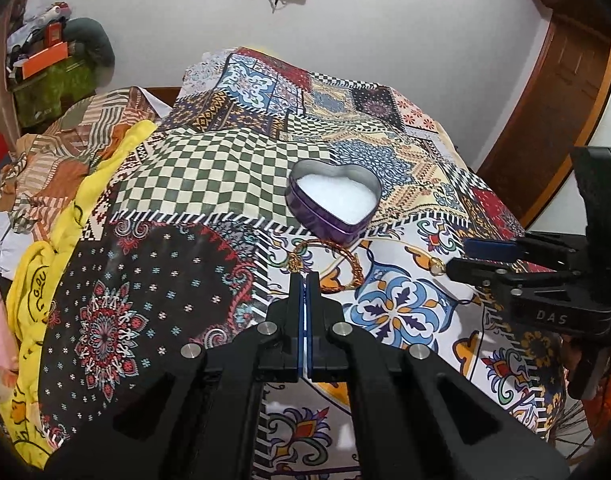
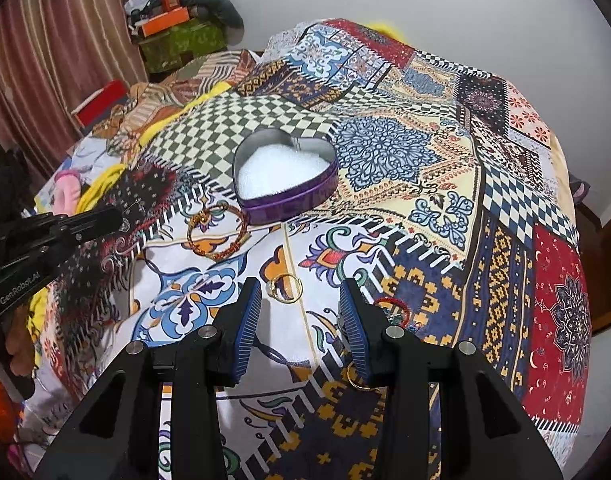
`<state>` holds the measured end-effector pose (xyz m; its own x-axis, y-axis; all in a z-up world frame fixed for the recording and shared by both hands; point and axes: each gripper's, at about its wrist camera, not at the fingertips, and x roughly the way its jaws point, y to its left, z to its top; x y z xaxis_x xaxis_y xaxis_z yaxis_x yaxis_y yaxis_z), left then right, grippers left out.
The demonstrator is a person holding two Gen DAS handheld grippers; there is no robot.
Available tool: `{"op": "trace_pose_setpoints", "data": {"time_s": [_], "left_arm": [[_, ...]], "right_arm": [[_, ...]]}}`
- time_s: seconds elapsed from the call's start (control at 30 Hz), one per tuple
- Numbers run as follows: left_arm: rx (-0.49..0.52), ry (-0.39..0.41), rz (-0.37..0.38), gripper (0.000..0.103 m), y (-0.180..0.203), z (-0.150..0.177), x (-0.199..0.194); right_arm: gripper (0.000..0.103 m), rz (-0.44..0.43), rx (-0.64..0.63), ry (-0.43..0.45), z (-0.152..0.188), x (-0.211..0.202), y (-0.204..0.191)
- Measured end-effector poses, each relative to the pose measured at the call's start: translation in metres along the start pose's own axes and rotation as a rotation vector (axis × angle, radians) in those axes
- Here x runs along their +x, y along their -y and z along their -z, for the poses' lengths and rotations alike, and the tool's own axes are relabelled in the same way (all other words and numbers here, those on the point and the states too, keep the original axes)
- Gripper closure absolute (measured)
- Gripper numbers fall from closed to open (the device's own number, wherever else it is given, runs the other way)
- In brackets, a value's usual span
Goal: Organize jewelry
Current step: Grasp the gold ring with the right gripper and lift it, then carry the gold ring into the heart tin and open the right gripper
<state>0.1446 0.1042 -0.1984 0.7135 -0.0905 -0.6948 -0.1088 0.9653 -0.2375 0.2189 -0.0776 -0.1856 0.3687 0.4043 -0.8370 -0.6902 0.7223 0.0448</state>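
A purple heart-shaped tin (image 1: 333, 226) (image 2: 289, 206) lined with white foam stands open on the patchwork cloth. Just in front of it lies a gold bangle (image 1: 347, 270) (image 2: 217, 232). My left gripper (image 1: 304, 280) (image 2: 119, 216) is shut, its tips right at the bangle's near edge, and I see nothing between its pads. My right gripper (image 2: 300, 292) (image 1: 457, 258) is open, and a small gold ring (image 2: 284, 287) (image 1: 436, 266) lies on the cloth between its fingertips. A second gold ring (image 2: 359, 382) and a red thread loop (image 2: 393, 308) lie by its right finger.
The patchwork cloth (image 2: 425, 168) covers a bed. A yellow blanket (image 1: 65, 240) and loose clothes are piled along the left side. Boxes and bags (image 2: 177, 28) are stacked at the back left by a curtain. A wooden door frame (image 1: 545, 128) stands on the right.
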Motion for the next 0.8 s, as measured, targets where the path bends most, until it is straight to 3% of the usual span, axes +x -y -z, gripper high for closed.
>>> {"op": "trace_pose_setpoints", "data": {"time_s": [0.17, 0.33, 0.8], "left_arm": [[0.011, -0.002, 0.011, 0.103, 0.006, -0.002, 0.002], [0.024, 0.004, 0.019, 0.103, 0.013, -0.005, 0.002], [0.009, 0.050, 0.035, 0.103, 0.017, -0.028, -0.002]], "right_arm": [[0.066, -0.006, -0.024, -0.027, -0.003, 0.012, -0.004], [0.083, -0.022, -0.023, -0.063, -0.001, 0.022, -0.004], [0.085, -0.017, 0.011, 0.041, -0.017, -0.006, 0.000]]}}
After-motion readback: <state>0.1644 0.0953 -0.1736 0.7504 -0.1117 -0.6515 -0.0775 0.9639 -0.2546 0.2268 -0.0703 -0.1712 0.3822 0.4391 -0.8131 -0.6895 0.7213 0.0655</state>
